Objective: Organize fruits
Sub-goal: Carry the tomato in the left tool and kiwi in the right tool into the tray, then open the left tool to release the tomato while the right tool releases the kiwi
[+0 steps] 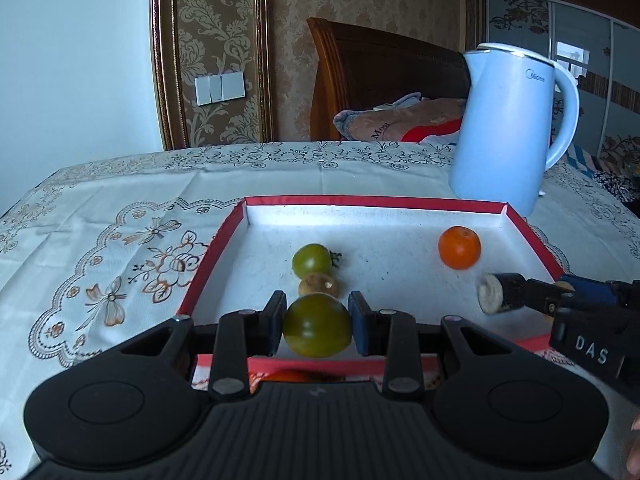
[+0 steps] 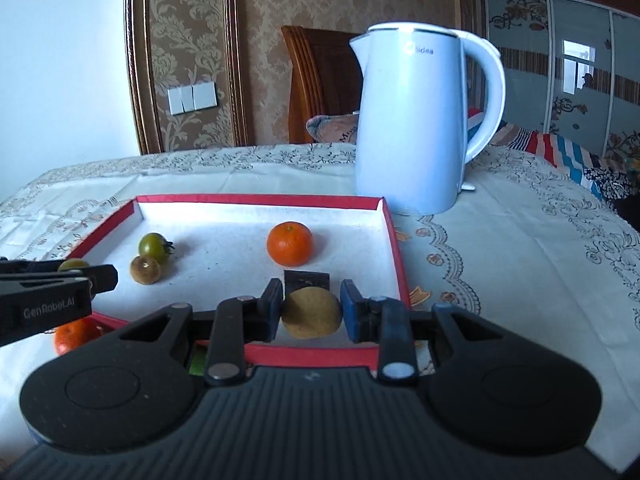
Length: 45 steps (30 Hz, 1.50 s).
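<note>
My left gripper (image 1: 318,310) is shut on a green tomato (image 1: 317,330), held over the near edge of the red-rimmed tray (image 1: 208,256). On the tray's white floor lie a second green tomato (image 1: 312,260), a small brown fruit (image 1: 319,285) touching it, and a tangerine (image 1: 459,247). My right gripper (image 2: 312,300) is shut on another brown round fruit (image 2: 312,313) above the tray's near right part (image 2: 394,240). Each gripper shows in the other's view: the right one (image 1: 496,293) at the right, the left one (image 2: 110,274) at the left.
A pale blue kettle (image 2: 412,120) stands just behind the tray's far right corner. A second tangerine (image 2: 76,334) lies on the embroidered tablecloth (image 1: 120,220) outside the tray's near left side. A bed with pillows lies beyond the table.
</note>
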Available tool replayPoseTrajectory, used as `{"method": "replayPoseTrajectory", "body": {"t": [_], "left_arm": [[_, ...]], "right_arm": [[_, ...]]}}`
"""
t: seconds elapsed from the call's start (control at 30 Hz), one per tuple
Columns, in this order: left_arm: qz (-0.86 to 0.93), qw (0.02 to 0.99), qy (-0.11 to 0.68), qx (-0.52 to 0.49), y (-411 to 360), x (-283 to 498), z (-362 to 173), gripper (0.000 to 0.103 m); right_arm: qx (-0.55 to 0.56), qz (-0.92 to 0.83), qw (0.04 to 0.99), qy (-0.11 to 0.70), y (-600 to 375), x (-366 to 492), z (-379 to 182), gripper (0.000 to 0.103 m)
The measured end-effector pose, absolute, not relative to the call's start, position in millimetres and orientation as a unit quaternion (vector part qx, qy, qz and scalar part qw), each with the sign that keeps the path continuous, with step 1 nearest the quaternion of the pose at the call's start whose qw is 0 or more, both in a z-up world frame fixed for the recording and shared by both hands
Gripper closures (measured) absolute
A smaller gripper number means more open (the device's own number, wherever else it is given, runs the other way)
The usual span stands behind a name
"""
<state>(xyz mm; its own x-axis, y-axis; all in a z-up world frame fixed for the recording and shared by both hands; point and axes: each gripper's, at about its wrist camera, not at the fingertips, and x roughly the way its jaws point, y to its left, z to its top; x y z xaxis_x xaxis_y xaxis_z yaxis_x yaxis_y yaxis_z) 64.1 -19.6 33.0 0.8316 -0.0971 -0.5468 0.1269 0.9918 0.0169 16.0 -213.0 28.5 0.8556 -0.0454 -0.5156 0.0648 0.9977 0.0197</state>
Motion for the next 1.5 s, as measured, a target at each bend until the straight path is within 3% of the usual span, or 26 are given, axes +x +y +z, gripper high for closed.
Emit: {"method": "replayPoseTrajectory", "body": {"t": [0.47,1.5], "left_arm": [[-0.048,0.943,0.328,0.017,-26.5,101.3,11.2,0.070],[-0.026,0.941,0.337,0.010,-22.6,113.9,5.1,0.070]], "right_arm": [[-0.003,-0.034,0.958,0.285,-201.0,49.6,14.0,0.073],[-0.030,-0.012,0.956,0.292,-176.6,66.4,7.6,0.073]]}}
